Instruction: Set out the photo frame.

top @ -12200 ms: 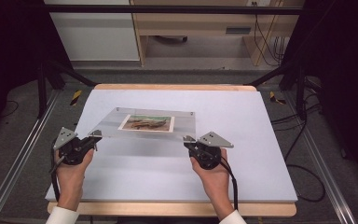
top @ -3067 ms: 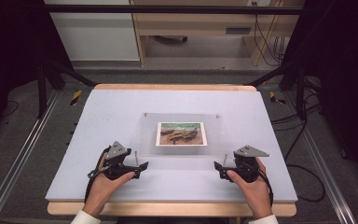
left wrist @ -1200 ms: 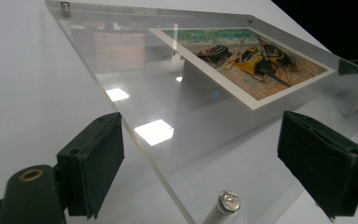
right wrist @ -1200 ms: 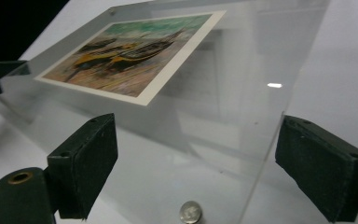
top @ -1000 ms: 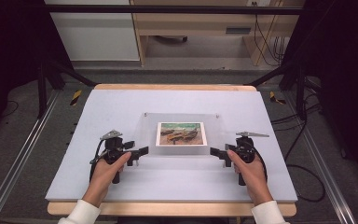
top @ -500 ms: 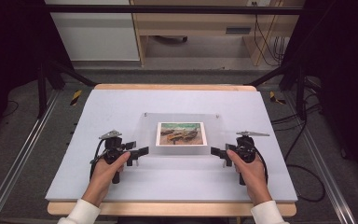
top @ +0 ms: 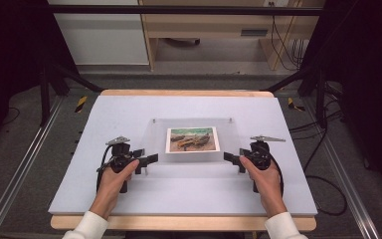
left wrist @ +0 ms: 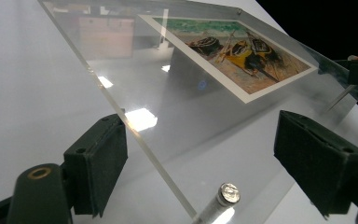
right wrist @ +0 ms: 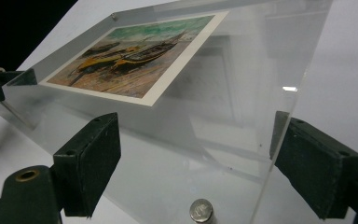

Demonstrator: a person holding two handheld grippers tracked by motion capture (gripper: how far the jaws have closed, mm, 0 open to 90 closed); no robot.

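A clear acrylic frame (top: pixel 154 144) holding a print of beached boats (top: pixel 192 139) lies flat on the white table, raised on small metal standoffs (left wrist: pixel 223 196). My left gripper (top: pixel 146 161) sits at the frame's near left corner and is open; the plate's corner (left wrist: pixel 135 140) reaches in between its pads (left wrist: pixel 98 168) without touching either. My right gripper (top: pixel 231 159) is at the near right corner, also open, with the plate's edge (right wrist: pixel 279 116) and a standoff (right wrist: pixel 201 210) between its pads (right wrist: pixel 317 168).
The white table top (top: pixel 179 194) has a wooden rim (top: pixel 179 222) along the front. Metal rails (top: pixel 20 174) run down both sides. Black stand legs (top: pixel 54 74) and cables (top: pixel 323 149) lie on the floor beyond the table.
Over the last second nothing has visibly moved. About three seconds ago both grippers were nearer the front edge; they have since come forward to the frame's near corners.
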